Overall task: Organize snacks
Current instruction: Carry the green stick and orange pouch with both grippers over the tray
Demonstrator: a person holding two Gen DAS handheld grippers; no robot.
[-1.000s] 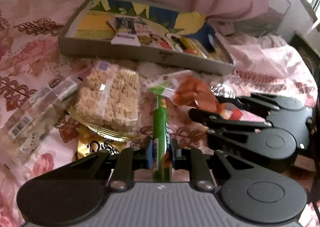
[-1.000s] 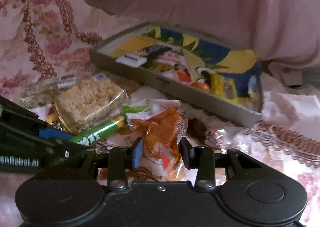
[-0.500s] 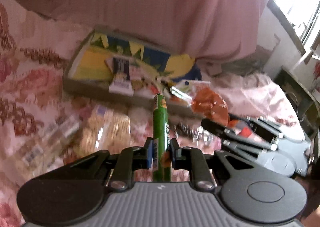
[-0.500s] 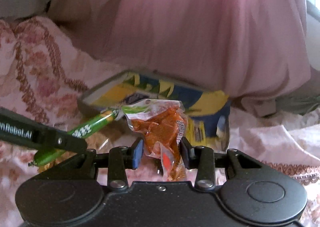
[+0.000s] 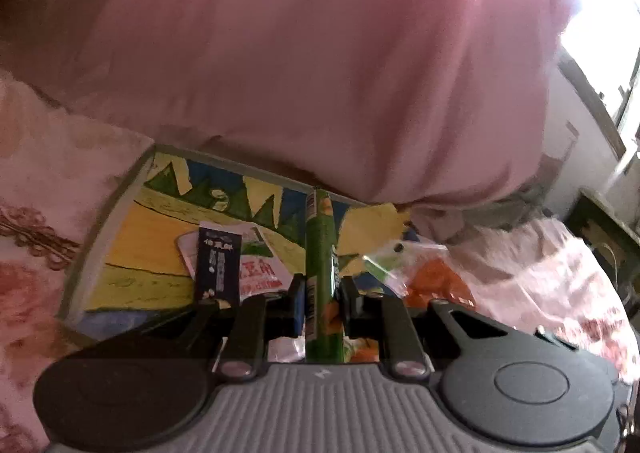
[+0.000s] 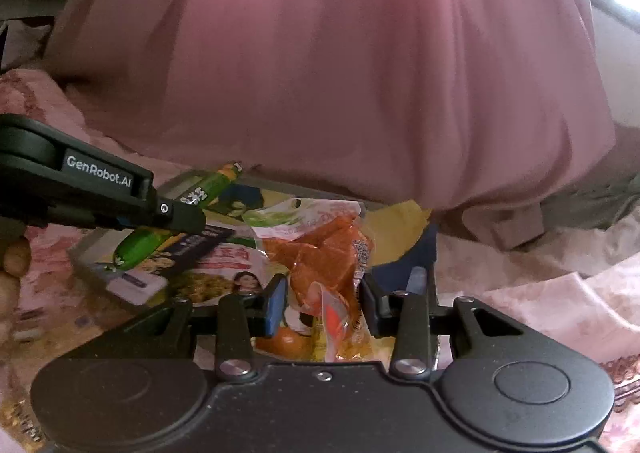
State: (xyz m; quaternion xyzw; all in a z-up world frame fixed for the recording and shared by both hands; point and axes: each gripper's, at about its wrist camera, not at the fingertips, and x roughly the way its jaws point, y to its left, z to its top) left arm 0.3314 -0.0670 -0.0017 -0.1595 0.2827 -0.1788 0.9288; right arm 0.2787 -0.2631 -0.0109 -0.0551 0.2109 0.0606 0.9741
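My left gripper (image 5: pixel 322 303) is shut on a long green snack stick (image 5: pixel 319 253) and holds it in the air over the flat tray (image 5: pixel 120 209) with a yellow, green and blue picture bottom. My right gripper (image 6: pixel 322 303) is shut on a clear packet of orange snack pieces (image 6: pixel 320 253) and holds it above the same tray (image 6: pixel 86 253). The left gripper (image 6: pixel 176 215) with the green stick (image 6: pixel 208 187) shows in the right wrist view at the left. The orange packet (image 5: pixel 432 273) shows at the right in the left wrist view. A dark blue packet (image 5: pixel 218 265) and a red-and-white packet (image 5: pixel 260 269) lie in the tray.
A big pink cushion or draped cloth (image 5: pixel 340 73) rises right behind the tray. The tray lies on a pink flowered bedspread (image 5: pixel 36 253). More packets (image 6: pixel 224 277) lie in the tray under my right gripper. A bright window (image 5: pixel 600 13) is at the far right.
Both grippers have lifted their snacks off the bedspread and moved forward over the tray. The snacks left on the bedspread have dropped out of view.
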